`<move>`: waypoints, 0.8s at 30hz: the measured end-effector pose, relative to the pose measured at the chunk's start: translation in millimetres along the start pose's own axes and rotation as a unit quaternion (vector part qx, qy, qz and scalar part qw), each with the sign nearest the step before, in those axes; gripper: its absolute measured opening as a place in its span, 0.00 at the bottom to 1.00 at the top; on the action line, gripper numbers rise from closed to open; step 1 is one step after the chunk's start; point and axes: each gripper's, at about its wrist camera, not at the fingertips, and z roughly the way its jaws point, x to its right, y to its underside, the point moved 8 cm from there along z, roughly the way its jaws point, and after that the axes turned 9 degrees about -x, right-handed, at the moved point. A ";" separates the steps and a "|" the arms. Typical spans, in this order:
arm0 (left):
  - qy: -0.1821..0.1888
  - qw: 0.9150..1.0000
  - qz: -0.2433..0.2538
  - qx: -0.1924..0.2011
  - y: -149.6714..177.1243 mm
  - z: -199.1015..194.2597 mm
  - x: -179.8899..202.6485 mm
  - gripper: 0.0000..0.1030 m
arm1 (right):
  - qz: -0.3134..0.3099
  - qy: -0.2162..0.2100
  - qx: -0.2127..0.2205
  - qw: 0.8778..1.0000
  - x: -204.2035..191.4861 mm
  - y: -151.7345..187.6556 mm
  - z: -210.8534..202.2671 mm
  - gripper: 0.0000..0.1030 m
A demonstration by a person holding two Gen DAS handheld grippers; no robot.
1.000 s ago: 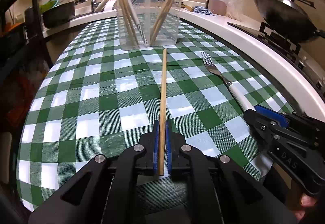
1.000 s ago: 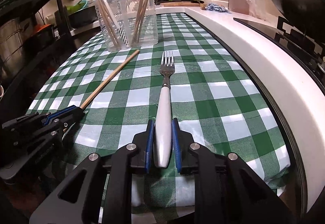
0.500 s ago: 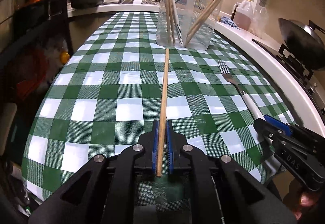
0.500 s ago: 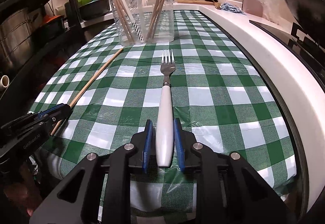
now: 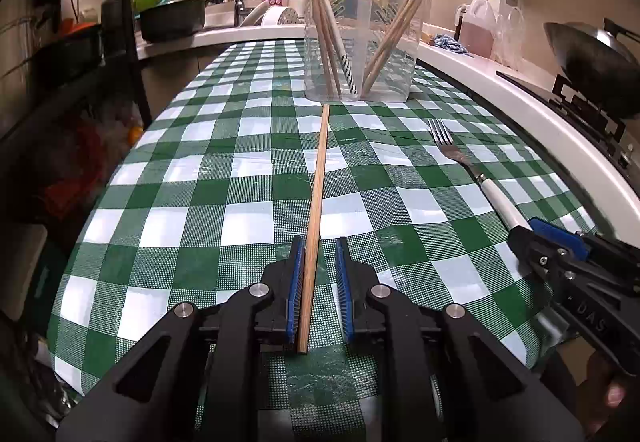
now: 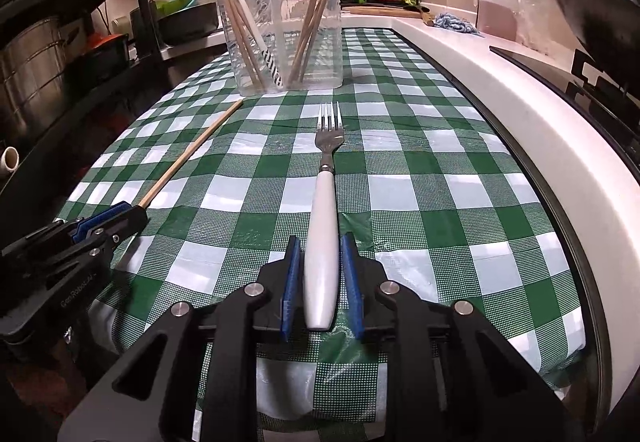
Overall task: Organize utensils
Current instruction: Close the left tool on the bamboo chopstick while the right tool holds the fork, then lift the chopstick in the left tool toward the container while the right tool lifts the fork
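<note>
A long wooden chopstick [image 5: 320, 169] lies on the green checked tablecloth [image 5: 192, 169], its far tip near a clear plastic container [image 5: 384, 41] that holds several chopsticks. My left gripper [image 5: 319, 246] straddles its near end. The jaws are opening: the stick leans on the left pad and a gap shows to the right pad. A white-handled fork [image 6: 326, 193] lies flat, tines toward the container [image 6: 304, 53]. My right gripper [image 6: 321, 242] brackets the handle with a narrow gap on each side. Each wrist view also shows the other gripper: the left gripper [image 6: 120, 213], the right gripper [image 5: 556, 242].
A white counter edge [image 6: 540, 129] curves along the right of the table, with a stove and a dark wok [image 5: 592, 53] beyond. A jug [image 6: 498, 5], a blue cloth [image 6: 456, 23], a spice rack and a sink stand at the back. Dark shelving [image 6: 60, 41] lines the left.
The left pads, earlier tight on the chopstick, have parted, leaving a gap on the right. The left view swung slightly. The right pads stand a touch wider around the fork handle.
</note>
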 end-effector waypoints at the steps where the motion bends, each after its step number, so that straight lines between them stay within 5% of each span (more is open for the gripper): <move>1: -0.002 1.000 0.002 0.001 0.1 0.0 0.4 0.15 | 0.000 0.002 0.001 1.000 0.2 0.1 -0.1 0.20; 4: 0.000 1.000 -0.002 0.000 -0.2 -0.5 -0.6 0.06 | -0.005 0.009 0.003 1.000 -0.3 -0.1 0.0 0.17; 24: 0.011 0.998 0.007 0.068 -20.7 -52.7 0.6 0.06 | -0.019 0.032 0.042 0.998 -2.2 -20.9 -57.9 0.17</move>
